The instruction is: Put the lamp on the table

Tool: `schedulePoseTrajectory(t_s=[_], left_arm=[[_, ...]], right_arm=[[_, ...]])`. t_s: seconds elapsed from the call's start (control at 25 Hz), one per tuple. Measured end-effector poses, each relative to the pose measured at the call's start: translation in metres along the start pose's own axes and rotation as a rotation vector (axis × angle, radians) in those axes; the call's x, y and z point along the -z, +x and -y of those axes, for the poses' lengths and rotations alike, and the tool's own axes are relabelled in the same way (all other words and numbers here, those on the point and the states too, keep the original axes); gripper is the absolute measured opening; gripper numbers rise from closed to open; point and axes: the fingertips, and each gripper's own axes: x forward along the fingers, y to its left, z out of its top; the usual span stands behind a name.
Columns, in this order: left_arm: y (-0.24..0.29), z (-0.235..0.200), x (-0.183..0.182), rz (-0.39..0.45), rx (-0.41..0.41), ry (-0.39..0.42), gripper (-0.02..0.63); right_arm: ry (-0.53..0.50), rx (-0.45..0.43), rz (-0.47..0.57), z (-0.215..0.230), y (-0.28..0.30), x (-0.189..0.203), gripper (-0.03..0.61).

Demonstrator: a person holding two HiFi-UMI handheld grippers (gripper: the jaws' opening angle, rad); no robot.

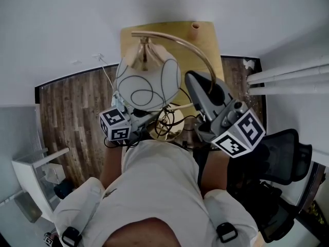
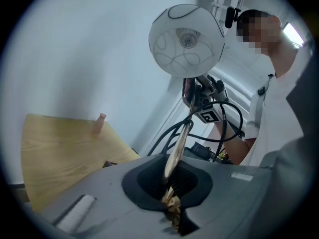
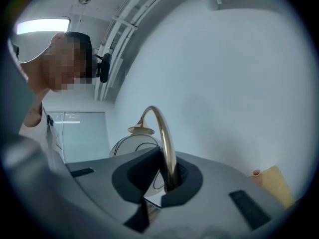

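Note:
The lamp has a white globe shade (image 1: 148,78) with black swirl lines and a curved brass arm (image 1: 198,53). It hangs in the air in front of the person, over the near end of the light wooden table (image 1: 205,35). My left gripper (image 1: 150,119) is shut on the brass stem (image 2: 178,143) low down, with the shade (image 2: 187,40) above its jaws (image 2: 173,185). My right gripper (image 1: 202,88) is shut on the curved arm (image 3: 166,138); in its own view (image 3: 168,179) the shade (image 3: 130,148) shows behind.
A small pinkish cup (image 1: 195,25) stands at the table's far end. Dark wood floor (image 1: 72,112) lies on the left, with a white shelf unit (image 1: 36,174) low on that side. A black office chair (image 1: 288,156) and white pipes (image 1: 288,78) are on the right. Black cables (image 2: 227,118) loop by the grippers.

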Motion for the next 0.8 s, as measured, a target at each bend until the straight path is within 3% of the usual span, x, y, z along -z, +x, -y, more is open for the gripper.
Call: schedulePoseTrajectory(t_s=[0.8], left_arm=[[0.028, -0.126, -0.036, -0.002, -0.020, 0.026, 0.003]], right_arm=[[0.000, 0.015, -0.014, 0.101, 0.076, 0.021, 0.002]])
